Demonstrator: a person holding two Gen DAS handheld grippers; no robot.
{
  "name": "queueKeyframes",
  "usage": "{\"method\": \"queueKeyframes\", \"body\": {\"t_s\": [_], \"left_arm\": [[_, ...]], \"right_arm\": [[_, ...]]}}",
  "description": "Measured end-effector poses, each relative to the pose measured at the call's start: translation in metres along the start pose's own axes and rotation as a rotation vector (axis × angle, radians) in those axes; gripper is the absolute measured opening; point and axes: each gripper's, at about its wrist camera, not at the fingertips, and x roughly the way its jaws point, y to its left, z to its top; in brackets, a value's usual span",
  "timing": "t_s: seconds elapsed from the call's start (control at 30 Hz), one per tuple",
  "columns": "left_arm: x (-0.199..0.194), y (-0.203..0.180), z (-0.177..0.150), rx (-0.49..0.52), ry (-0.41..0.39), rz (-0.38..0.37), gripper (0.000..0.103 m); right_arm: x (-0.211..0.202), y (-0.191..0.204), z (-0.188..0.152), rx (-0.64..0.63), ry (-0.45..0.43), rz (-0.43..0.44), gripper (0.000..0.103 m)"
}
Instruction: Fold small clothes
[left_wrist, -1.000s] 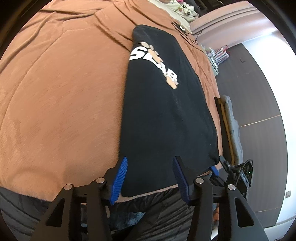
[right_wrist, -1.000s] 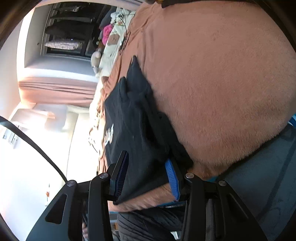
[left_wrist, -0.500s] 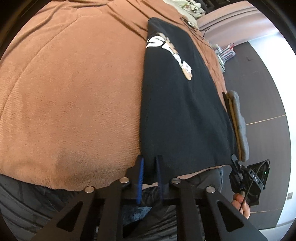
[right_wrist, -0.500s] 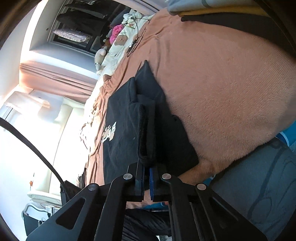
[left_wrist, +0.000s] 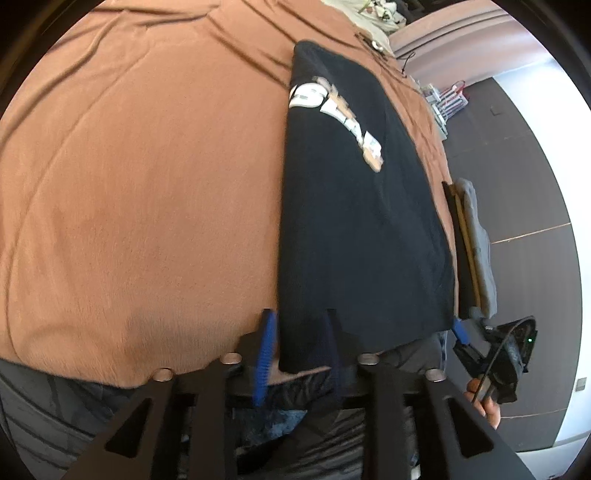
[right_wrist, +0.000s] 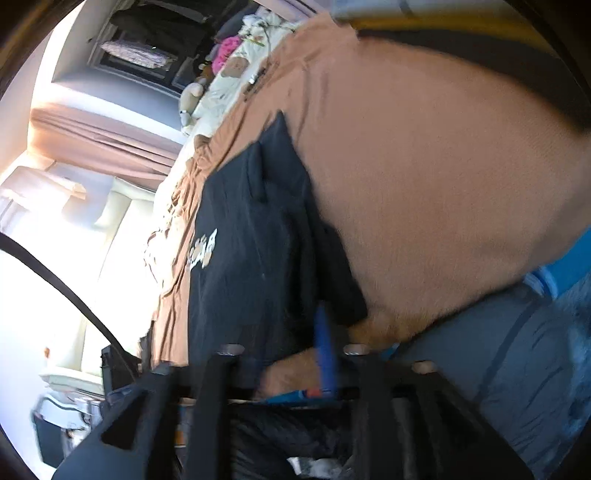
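A black T-shirt (left_wrist: 362, 229) with a white print lies lengthwise on the brown blanket (left_wrist: 147, 184). Its near hem reaches the bed's front edge. My left gripper (left_wrist: 300, 347) straddles the hem's left corner; its jaws are opening and the blue pads stand clear of the cloth. In the right wrist view the T-shirt (right_wrist: 251, 258) shows folded layers along its right side. My right gripper (right_wrist: 288, 358) sits at the hem's right end, blurred, jaws opening with cloth between them but not pinched. The right gripper (left_wrist: 460, 330) and a hand (left_wrist: 487, 402) also show in the left wrist view.
Folded grey and dark items (left_wrist: 476, 236) hang at the bed's right edge beside a dark floor (left_wrist: 524, 155). Pillows and soft toys (right_wrist: 221, 62) crowd the far end of the bed near a curtain (right_wrist: 110, 136). A person's dark trousers (left_wrist: 295, 424) are below the grippers.
Both grippers closed on the shirt's near hem half a second ago and have since parted their jaws again. The raised fold at the right gripper has dropped back.
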Motion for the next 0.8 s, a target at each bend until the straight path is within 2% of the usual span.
{"method": "queueKeyframes", "body": {"t_s": [0.03,0.07,0.17,0.4,0.8], "left_arm": [[-0.003,-0.002,0.005,0.003,-0.015,-0.004,0.043],[-0.004,-0.004,0.008,0.005,-0.027,-0.006,0.048],[-0.007,-0.008,0.019,0.006,-0.055,-0.012,0.053],[-0.009,-0.011,0.050,-0.030,-0.103,-0.033,0.053],[0.003,-0.007,0.078,-0.088,-0.145,-0.053,0.053]], "right_arm": [[-0.004,0.004,0.005,-0.017,-0.025,-0.002,0.065],[-0.009,0.009,0.009,-0.034,-0.050,0.002,0.067],[-0.009,0.027,0.026,-0.100,-0.059,0.011,0.067],[0.036,0.070,0.074,-0.238,0.000,-0.049,0.067],[0.138,0.107,0.144,-0.358,0.154,-0.133,0.067]]}}
